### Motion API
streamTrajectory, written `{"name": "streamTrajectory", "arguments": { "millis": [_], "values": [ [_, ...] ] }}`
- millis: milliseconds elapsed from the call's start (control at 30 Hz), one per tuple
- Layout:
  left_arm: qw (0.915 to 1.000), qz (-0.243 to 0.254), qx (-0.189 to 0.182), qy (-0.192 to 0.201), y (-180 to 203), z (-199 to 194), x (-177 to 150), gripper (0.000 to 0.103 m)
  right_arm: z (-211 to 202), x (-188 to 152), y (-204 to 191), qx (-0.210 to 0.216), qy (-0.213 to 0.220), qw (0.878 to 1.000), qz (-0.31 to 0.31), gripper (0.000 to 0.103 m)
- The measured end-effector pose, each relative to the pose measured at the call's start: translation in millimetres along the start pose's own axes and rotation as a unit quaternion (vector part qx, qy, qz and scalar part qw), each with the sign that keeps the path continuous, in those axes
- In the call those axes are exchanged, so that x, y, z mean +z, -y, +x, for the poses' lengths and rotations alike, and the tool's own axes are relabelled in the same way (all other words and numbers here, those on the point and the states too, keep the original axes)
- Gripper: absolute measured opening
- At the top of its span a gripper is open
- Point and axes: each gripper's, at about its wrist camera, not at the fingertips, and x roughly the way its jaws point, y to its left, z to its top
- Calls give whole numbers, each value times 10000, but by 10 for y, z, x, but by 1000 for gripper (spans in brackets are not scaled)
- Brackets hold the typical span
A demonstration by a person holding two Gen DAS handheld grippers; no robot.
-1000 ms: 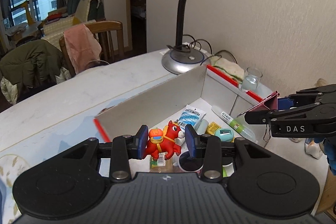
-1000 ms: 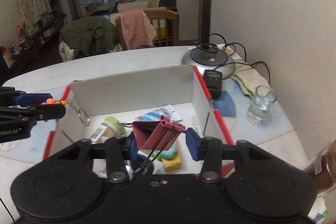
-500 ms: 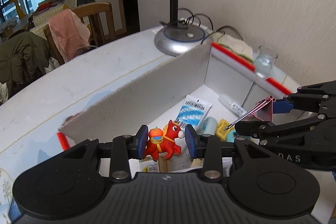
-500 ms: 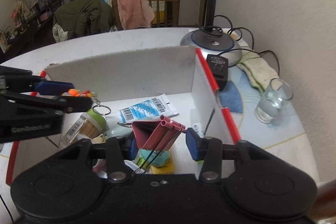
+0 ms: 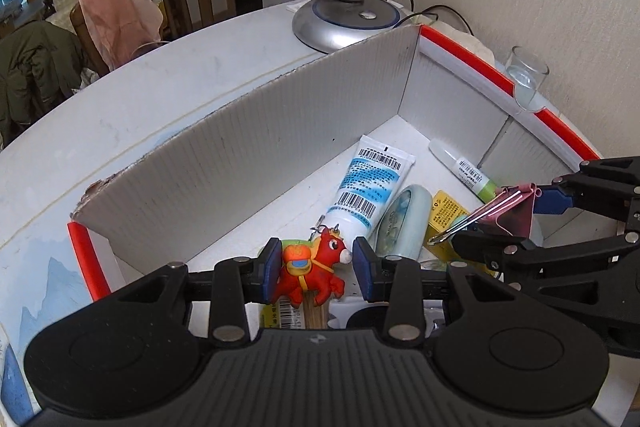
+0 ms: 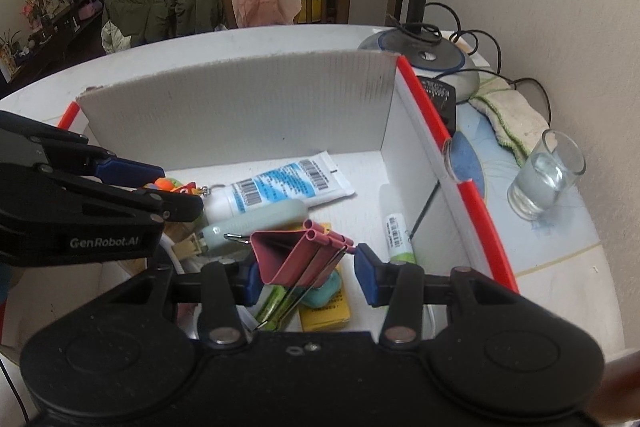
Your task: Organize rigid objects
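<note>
A white box (image 5: 248, 147) with red-edged rims is seen on the table (image 5: 120, 115), with a blue-printed tube (image 5: 370, 187), a pale green case (image 5: 404, 219) and a white pen (image 5: 460, 167) lying on its floor. Over the near left part of the box, a red toy horse (image 5: 316, 269) is held clamped between the pads of the left gripper (image 5: 316, 267). To the right, a pink binder clip (image 6: 298, 255) is seen between the fingers of the right gripper (image 6: 306, 275), touching the left pad with a gap at the right pad, so whether it is gripped cannot be told.
</note>
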Motion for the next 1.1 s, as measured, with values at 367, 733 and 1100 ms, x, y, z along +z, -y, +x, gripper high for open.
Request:
{"name": "streamTrajectory", "arguments": {
  "millis": [367,733,1100],
  "values": [
    [10000,-26,10,-51,22,-86,-60,55,-73,-75,-16,50,-49,10000,69,59],
    [9993,-169,-54,323,9,-438,-188,59,-406,-150,-80,119,235,9995,149,65],
    [9954,-159,4,940,-1,-1032,-370,59,-848,-224,-200,106,659,9971,358,70]
  ]
}}
